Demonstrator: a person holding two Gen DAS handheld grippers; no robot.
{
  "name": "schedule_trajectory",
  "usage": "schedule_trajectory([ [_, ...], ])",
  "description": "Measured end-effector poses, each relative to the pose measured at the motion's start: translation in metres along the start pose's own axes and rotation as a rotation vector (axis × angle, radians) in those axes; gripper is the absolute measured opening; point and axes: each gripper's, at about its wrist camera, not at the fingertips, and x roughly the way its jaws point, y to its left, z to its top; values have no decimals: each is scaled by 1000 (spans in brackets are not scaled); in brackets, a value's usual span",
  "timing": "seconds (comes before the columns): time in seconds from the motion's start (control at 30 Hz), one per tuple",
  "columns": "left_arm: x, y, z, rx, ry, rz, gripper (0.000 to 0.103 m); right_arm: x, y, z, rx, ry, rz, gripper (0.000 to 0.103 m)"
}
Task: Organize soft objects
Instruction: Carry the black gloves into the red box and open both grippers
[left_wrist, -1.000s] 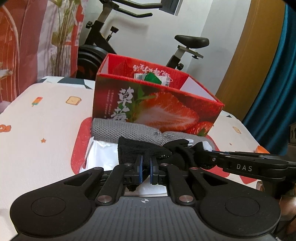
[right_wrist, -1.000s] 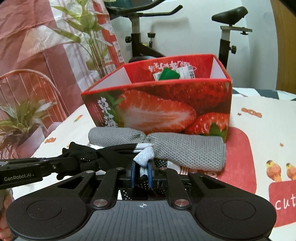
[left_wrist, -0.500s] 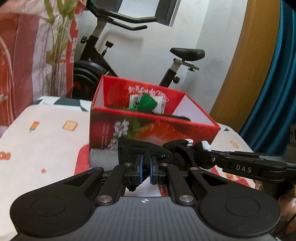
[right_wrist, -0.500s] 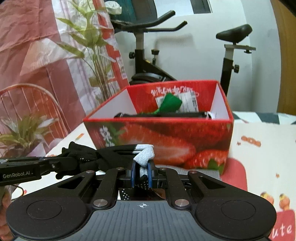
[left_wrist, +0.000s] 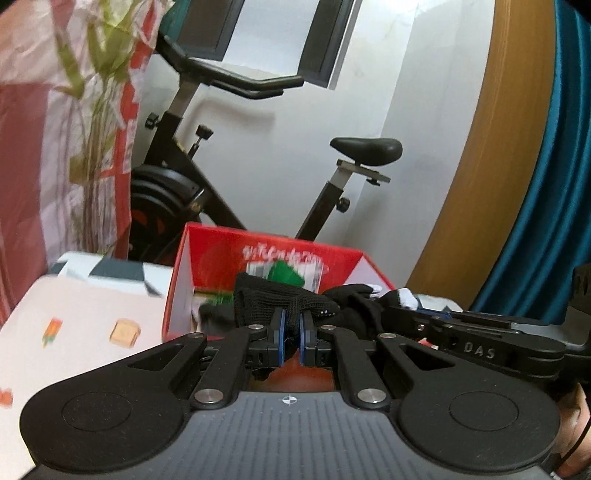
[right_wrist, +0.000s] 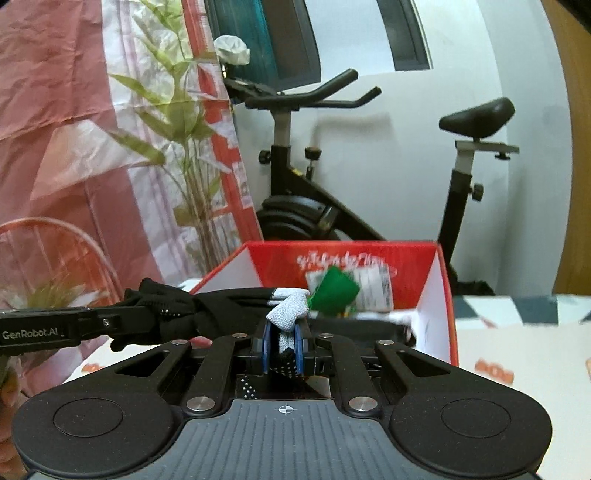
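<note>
A black knit glove with grey fingertips hangs stretched between my two grippers. My left gripper is shut on its black cuff end. My right gripper is shut on a grey fingertip. Each gripper shows in the other's view: the right gripper comes in from the right, the left gripper from the left. Straight ahead and slightly below stands the open red strawberry box, also in the right wrist view. Inside it lie a green item and dark things.
The box stands on a white cloth with small cartoon prints. Behind it is a black exercise bike. A red and white plant-print curtain hangs at the left, a blue curtain at the right.
Both grippers have risen with the glove held between them and drawn closer to the box. Its inside now shows over the front wall. The grey mesh roll has dropped out of view.
</note>
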Motion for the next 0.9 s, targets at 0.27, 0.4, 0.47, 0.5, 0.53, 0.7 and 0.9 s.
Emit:
schedule_trajectory([
  [0.27, 57, 6, 41, 4, 38, 13, 8, 49, -5, 33, -103, -14, -81, 12],
  [0.4, 79, 14, 49, -10, 60, 29, 8, 70, -6, 39, -138, -13, -111, 12],
  [0.47, 91, 18, 49, -26, 87, 36, 8, 79, -8, 38, -149, -5, -124, 12],
  [0.5, 98, 19, 48, -25, 107, 37, 8, 85, -9, 37, -151, 4, -130, 12],
  [0.53, 106, 20, 46, -13, 132, 45, 8, 90, -11, 35, -150, 15, -133, 12],
  [0.7, 127, 24, 39, 6, 197, 73, 8, 111, -15, 20, -139, 77, -141, 12],
  [0.9, 135, 29, 31, 32, 239, 82, 9, 121, -21, 6, -108, 123, -169, 14],
])
